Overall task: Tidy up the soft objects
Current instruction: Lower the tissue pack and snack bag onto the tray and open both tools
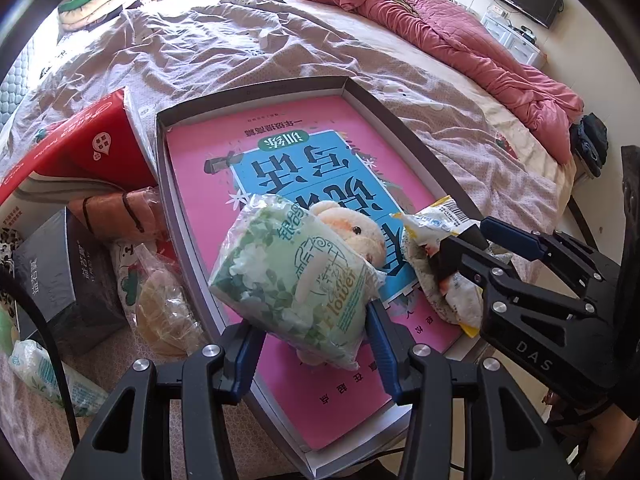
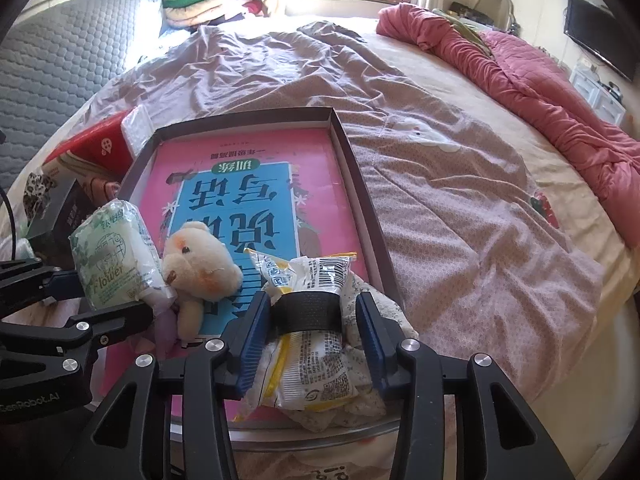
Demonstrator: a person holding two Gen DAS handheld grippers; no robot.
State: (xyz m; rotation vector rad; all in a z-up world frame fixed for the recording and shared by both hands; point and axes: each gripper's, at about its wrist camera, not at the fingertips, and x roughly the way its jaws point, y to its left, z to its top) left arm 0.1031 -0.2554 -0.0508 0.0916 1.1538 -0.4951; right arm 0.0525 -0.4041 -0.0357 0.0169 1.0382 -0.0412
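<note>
A shallow grey box (image 1: 256, 90) (image 2: 352, 168) lies on the bed with a pink and blue book inside. My left gripper (image 1: 308, 332) (image 2: 100, 292) is shut on a green "Flower" tissue pack (image 1: 288, 276) (image 2: 112, 252), held above the box's near end. A cream plush bear (image 1: 356, 232) (image 2: 196, 268) lies in the box just behind the pack. My right gripper (image 2: 308, 316) (image 1: 468, 248) stands open around a white and yellow packet (image 2: 308, 360) (image 1: 432, 216) with a black band, which rests on a speckled cloth at the box's near right corner.
Left of the box lie a red tissue carton (image 1: 80, 156), a dark box (image 1: 60, 276), a bagged item (image 1: 164, 312) and another tissue pack (image 1: 44, 376). A pink quilt (image 1: 460, 32) is bunched at the bed's far right. Folded clothes (image 2: 200, 4) sit by the headboard.
</note>
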